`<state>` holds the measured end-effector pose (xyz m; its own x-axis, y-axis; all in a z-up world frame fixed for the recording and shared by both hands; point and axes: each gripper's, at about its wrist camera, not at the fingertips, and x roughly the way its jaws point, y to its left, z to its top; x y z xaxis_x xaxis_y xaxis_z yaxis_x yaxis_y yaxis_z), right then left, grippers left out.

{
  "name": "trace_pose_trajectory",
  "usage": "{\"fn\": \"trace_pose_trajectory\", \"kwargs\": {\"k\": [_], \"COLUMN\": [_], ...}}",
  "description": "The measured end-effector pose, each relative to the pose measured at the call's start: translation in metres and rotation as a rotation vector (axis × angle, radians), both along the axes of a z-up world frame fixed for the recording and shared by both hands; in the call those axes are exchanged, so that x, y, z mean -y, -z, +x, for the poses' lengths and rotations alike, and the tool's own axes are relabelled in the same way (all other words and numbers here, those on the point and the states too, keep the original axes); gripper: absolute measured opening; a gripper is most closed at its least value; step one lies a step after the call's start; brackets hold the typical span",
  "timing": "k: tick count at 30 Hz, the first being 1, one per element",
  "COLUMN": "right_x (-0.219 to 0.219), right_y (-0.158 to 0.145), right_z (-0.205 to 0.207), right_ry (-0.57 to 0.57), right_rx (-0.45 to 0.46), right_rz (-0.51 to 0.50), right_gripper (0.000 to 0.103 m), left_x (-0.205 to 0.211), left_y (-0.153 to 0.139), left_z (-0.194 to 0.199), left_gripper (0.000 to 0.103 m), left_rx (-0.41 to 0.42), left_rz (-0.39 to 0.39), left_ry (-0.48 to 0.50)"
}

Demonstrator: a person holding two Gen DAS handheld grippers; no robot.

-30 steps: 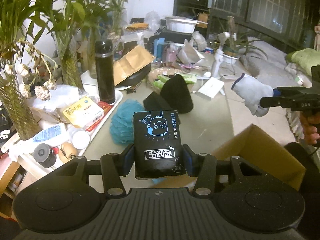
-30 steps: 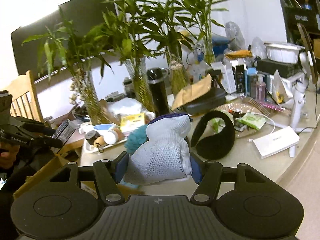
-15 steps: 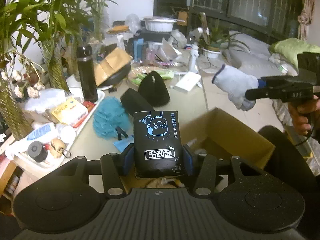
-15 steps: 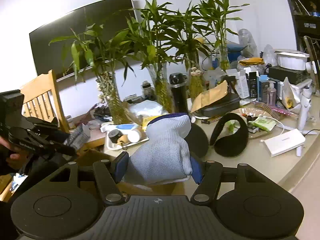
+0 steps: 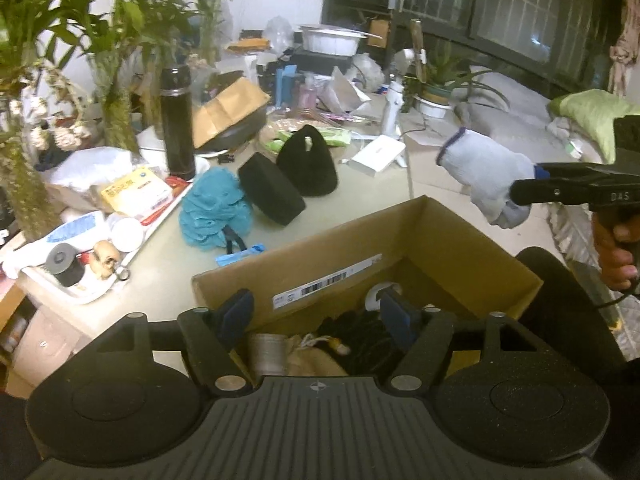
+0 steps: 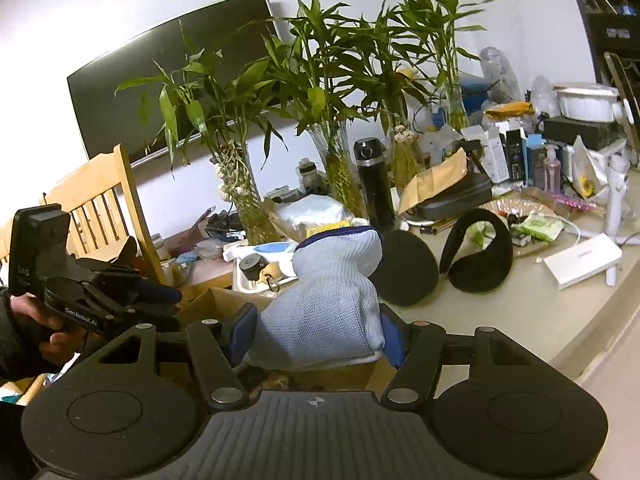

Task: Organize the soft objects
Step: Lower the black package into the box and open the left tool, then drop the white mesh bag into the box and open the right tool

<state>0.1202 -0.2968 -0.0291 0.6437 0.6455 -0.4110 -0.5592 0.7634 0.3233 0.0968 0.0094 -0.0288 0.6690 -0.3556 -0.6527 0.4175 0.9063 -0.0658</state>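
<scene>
Your right hand-held gripper (image 6: 316, 334) clamps the grey glove (image 6: 328, 304), cuff up; your left hand-held gripper (image 5: 318, 316), jaws just opened, empty over the cardboard box (image 5: 452, 240).

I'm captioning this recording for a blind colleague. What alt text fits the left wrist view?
The left gripper, jaws just opened and empty, hangs over an open cardboard box on a cluttered table. At right, the right gripper holds a grey knit glove above the box; a blue bath pouf and black earmuffs lie behind it.
</scene>
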Motion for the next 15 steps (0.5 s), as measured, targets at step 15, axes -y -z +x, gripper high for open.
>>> {"fn": "trace_pose_trajectory", "kwargs": {"k": [15], "right_x": [-0.005], "right_y": [0.019], "right_z": [-0.014], "right_ry": [-0.008], "right_rx": [-0.070], "right_rz": [0.046], "right_gripper": [0.066], "left_x": [-0.015], "left_y": [0.013], "left_z": [-0.046], "left_gripper": [0.070], "left_rx": [0.098], "left_rz": [-0.018], "left_ry": [-0.100]}}
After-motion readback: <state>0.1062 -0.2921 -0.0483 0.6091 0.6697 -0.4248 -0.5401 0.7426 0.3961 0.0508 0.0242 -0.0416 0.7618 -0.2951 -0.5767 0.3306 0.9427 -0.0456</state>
